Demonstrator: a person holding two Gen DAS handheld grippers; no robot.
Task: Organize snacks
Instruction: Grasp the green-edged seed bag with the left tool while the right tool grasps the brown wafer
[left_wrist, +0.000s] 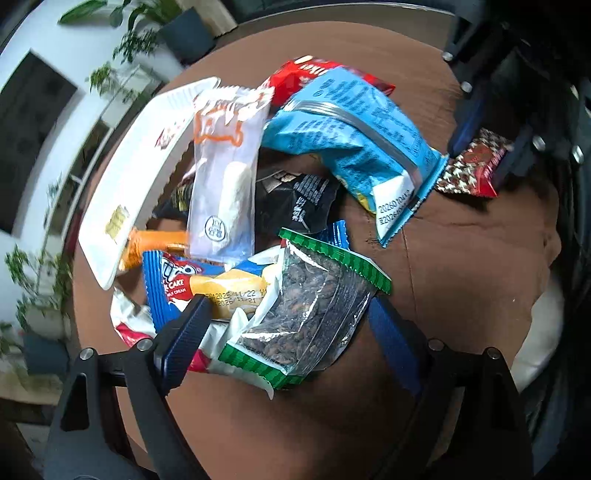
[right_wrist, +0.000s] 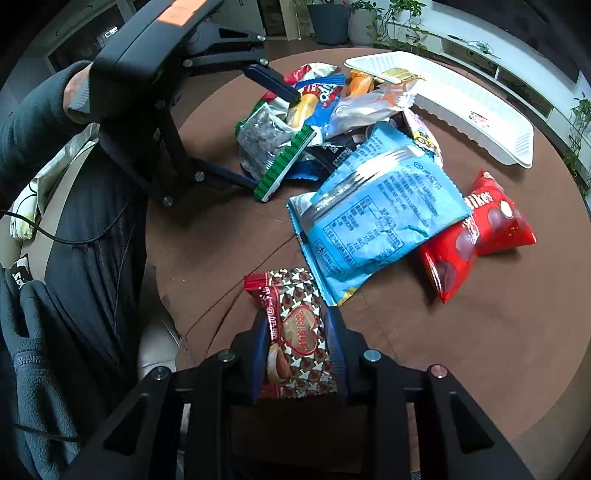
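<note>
A pile of snack packets lies on a round brown table (left_wrist: 461, 280). My left gripper (left_wrist: 291, 310) is open, its fingers on either side of a clear green-edged seed bag (left_wrist: 314, 306); it also shows in the right wrist view (right_wrist: 275, 147). My right gripper (right_wrist: 297, 321) is shut on a red star-patterned biscuit packet (right_wrist: 295, 332), low over the table's near edge; the packet also shows in the left wrist view (left_wrist: 471, 166). A large light-blue bag (right_wrist: 373, 214) lies in the middle. A white tray (right_wrist: 461, 103) stands at the far side.
A red chocolate bag (right_wrist: 484, 232) lies right of the blue bag. A clear white-wrapped snack (left_wrist: 225, 177), a black packet (left_wrist: 295, 199) and a blue cake packet (left_wrist: 173, 284) sit in the pile. Potted plants (right_wrist: 399, 22) and white shelves stand beyond the table.
</note>
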